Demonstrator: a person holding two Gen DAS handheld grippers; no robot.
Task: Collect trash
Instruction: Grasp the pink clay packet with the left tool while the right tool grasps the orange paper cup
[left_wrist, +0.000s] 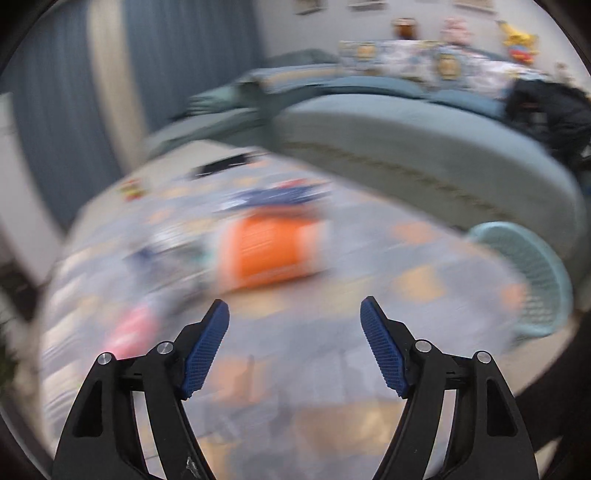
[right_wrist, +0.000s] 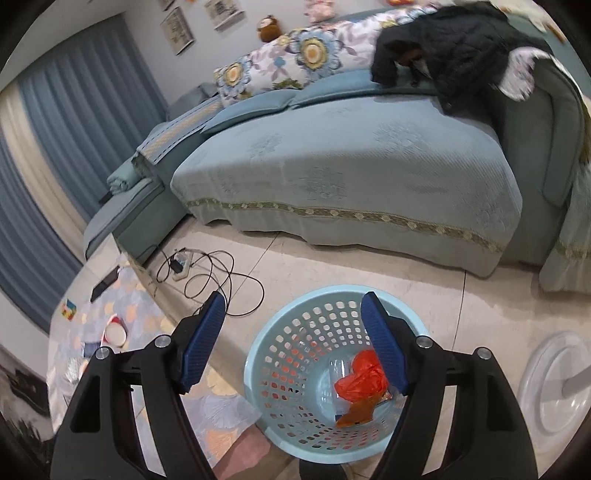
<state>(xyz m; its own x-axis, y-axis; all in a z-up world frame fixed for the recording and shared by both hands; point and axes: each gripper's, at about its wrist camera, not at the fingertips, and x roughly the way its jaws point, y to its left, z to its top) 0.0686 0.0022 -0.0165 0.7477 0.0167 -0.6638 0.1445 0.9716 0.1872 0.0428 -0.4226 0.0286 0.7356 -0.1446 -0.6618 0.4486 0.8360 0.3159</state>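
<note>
Trash, an orange bag (right_wrist: 360, 380), lies in the blue basket (right_wrist: 258, 354); right gripper (right_wrist: 293, 314) and left gripper (left_wrist: 294, 317) gape wide, empty.

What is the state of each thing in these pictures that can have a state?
Left tool: open, holds nothing.
Right tool: open, holds nothing, above the basket.
Light blue perforated plastic basket: upright, partly filled.
Crumpled orange plastic bag: inside the basket.
Black cable: loose on the floor.
Black jacket: draped over the sofa.

Both wrist views angle downward, sharing the basket (right_wrist: 314, 369) and bed (right_wrist: 351, 158).
</note>
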